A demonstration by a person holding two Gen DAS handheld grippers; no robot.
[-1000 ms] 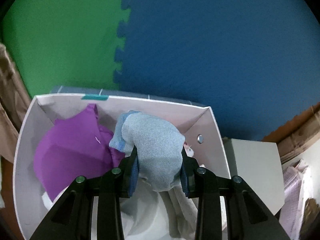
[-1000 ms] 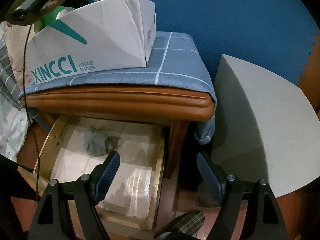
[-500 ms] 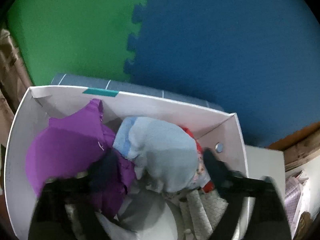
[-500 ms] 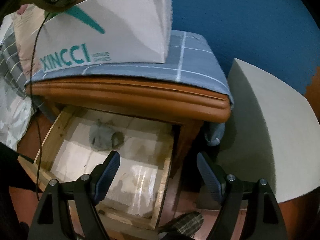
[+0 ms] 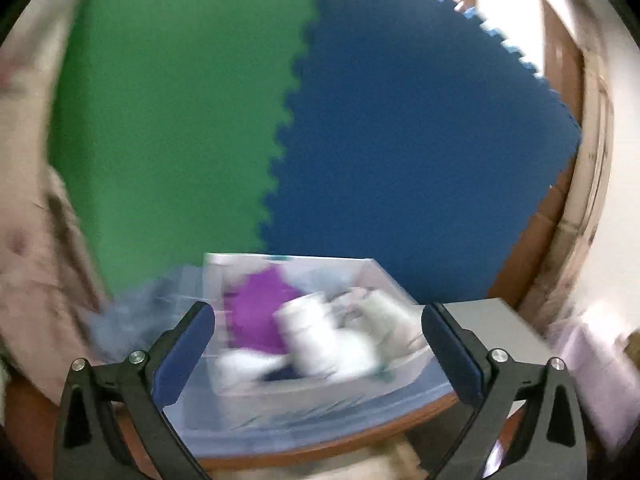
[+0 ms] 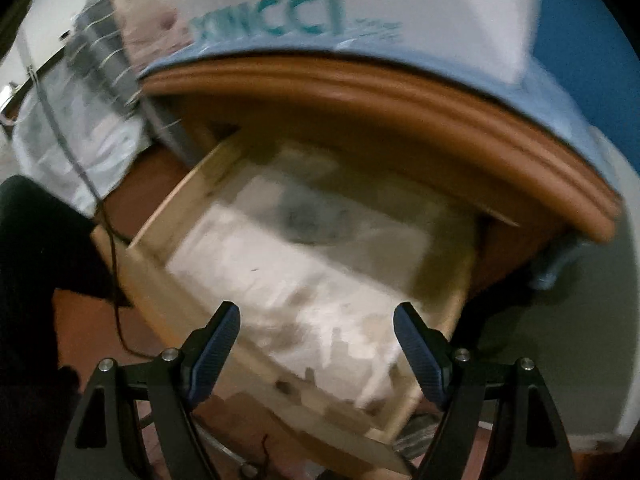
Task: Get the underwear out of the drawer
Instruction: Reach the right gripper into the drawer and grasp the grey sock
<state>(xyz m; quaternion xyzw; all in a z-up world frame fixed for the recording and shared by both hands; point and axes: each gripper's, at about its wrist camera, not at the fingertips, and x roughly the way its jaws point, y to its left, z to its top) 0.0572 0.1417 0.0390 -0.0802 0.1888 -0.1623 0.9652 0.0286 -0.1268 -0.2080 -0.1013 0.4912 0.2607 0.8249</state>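
Right hand-held gripper [image 6: 316, 354] hangs released over the open drawer [image 6: 452, 312] where the soft, light grey underwear [image 6: 308, 216] lies crumpled at the back—pinch its bunched middle—while the left hand-held gripper [image 5: 318, 344] is opening, empty.

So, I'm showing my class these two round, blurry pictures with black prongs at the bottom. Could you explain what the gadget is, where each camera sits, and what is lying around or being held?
There is no robot. A person holds a two-finger clamp in each hand, and a wide-angle camera on each clamp looks out along its fingers, which makes the pictures round.

In the left hand's view, the left gripper has its jaws opening, with nothing between them. Beyond it a white shoebox of clothes, one piece purple, stands on a cloth-covered nightstand.

In the right hand's view, the right gripper is open and empty, pointing down into the pulled-out wooden drawer. A small grey garment lies at the back of it, too blurred to name for certain.
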